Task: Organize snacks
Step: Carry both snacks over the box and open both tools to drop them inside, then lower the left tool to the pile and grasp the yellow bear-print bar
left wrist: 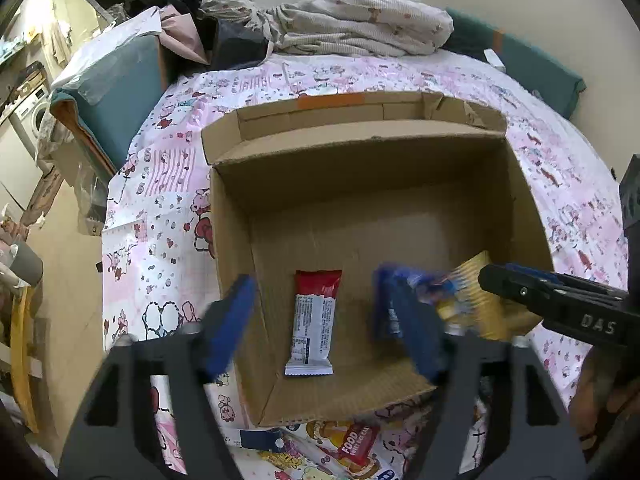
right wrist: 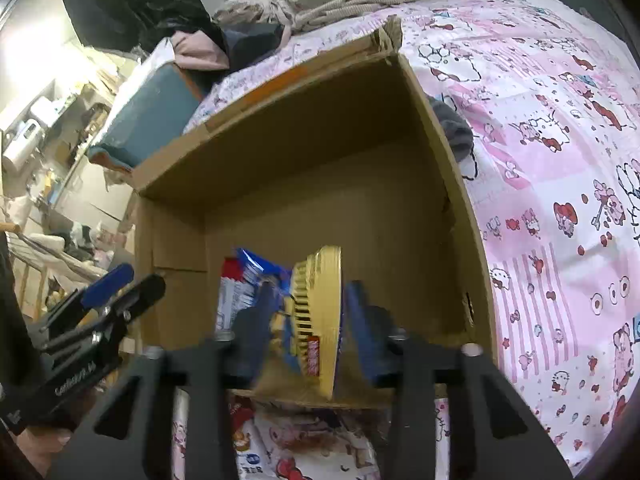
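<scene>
Left wrist view: one open cardboard box on a pink cartoon-print bed cover; one red-and-white snack bar lies flat inside at 6 o'clock; the left hand-held gripper stands open, a blurred blue packet by its right finger.

Right wrist view: one yellow packet stands on edge between the parted fingers of the right hand-held gripper, open; box at 12 o'clock.

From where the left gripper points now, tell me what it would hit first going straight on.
Probably the red-and-white snack bar lying on the floor of the cardboard box, between the left gripper's open fingers; depth is uncertain.
</scene>
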Motion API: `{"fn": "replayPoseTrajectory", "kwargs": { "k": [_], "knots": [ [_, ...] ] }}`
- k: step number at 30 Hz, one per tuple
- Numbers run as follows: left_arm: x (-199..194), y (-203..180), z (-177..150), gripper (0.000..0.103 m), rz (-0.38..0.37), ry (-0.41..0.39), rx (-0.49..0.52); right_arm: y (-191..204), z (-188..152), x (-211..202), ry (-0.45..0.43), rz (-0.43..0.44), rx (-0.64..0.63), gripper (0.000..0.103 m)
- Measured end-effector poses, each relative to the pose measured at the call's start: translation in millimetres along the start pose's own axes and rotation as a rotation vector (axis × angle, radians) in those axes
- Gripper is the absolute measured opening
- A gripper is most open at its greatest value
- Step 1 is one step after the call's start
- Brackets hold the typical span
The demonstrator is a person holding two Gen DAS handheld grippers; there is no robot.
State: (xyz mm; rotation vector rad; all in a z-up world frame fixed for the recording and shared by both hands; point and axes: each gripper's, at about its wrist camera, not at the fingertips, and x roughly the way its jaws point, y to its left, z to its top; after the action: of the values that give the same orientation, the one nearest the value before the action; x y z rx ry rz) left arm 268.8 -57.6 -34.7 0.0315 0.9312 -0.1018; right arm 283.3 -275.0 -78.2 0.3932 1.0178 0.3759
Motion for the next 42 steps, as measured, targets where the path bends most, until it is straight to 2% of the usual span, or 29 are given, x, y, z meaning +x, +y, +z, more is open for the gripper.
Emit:
{"fn": "replayPoseTrajectory", "kwargs": {
  "k": [2,4,7,15,19,22,27,30,33,36,42],
  "knots": [
    [-9,7,2,0.082,-0.017,-0.031,-0.041,4,1,-8,-0.049,0.007,-0.021,0.066],
    [-16,13,5,0.087,-0.025,-0.056,-0.072,7,2,-17,-0.098,0.013,-0.043,0.080],
    [-23,19,8,0.087,-0.035,-0.068,-0.091,11,1,-28,-0.143,0.019,-0.050,0.083],
    [-49,27,3,0.087,-0.031,-0.117,-0.090,16,-10,-48,-0.164,0.004,-0.033,0.086],
    [-61,29,-1,0.087,-0.002,-0.133,-0.080,26,-19,-65,-0.190,0.003,-0.061,0.098],
    [-70,32,-10,0.087,-0.024,-0.138,-0.096,36,-29,-75,-0.211,-0.004,-0.107,0.103],
    [-84,41,-26,0.087,-0.099,-0.137,-0.143,48,-50,-89,-0.222,-0.044,-0.149,0.103],
    [-95,42,-35,0.089,-0.059,-0.161,-0.137,51,-61,-98,-0.232,-0.051,-0.154,0.103],
    [-103,44,-43,0.098,-0.040,-0.165,-0.155,53,-70,-109,-0.247,-0.046,-0.147,0.103],
    [-108,45,-51,0.099,-0.034,-0.156,-0.164,52,-76,-112,-0.221,-0.021,-0.131,0.103],
    [-109,54,-67,0.099,-0.019,-0.119,-0.191,47,-92,-120,-0.218,-0.056,-0.101,0.103]
  ]
}}
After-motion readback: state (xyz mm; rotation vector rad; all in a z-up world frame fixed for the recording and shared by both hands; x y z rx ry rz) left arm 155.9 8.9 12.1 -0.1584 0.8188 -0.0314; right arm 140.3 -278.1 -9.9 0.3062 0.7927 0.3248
